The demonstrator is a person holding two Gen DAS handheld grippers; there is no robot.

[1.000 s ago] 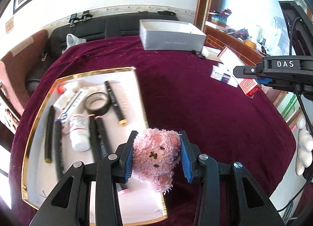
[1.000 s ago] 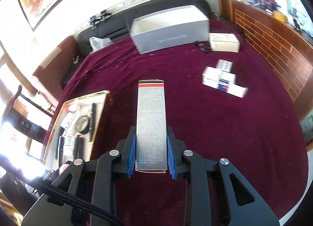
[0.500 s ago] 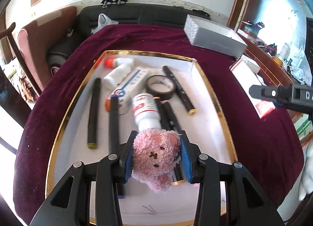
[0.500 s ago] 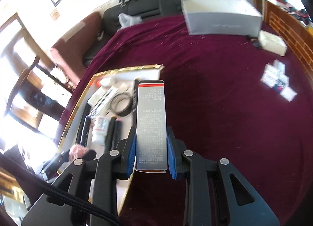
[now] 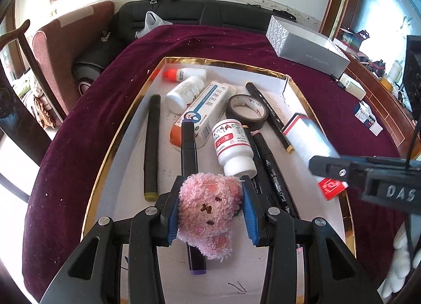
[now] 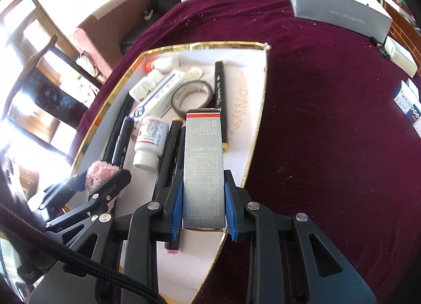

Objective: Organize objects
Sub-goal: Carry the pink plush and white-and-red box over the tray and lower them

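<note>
My left gripper [image 5: 210,209] is shut on a pink plush toy [image 5: 208,209], held over the near part of a gold-rimmed white tray [image 5: 105,162]. My right gripper [image 6: 204,206] is shut on a tall grey carton with a red band [image 6: 204,169], hanging over the tray's right side; the same carton [image 5: 310,143] shows at the right of the left wrist view. In the tray lie several black markers [image 5: 151,143], a white pill bottle [image 5: 232,146], a roll of black tape [image 5: 247,111], a long white box [image 5: 208,109] and two small bottles [image 5: 184,90].
The tray sits on a dark red tablecloth [image 6: 329,119]. A grey box [image 5: 307,48] stands at the far right, with small cartons [image 6: 407,104] near the right edge. A black sofa [image 5: 205,17] and a chair [image 5: 68,38] lie behind the table.
Both grippers moved left and down over the tray, each keeping its object. The tray now fills both views, and the grey carton hangs above its right side.
</note>
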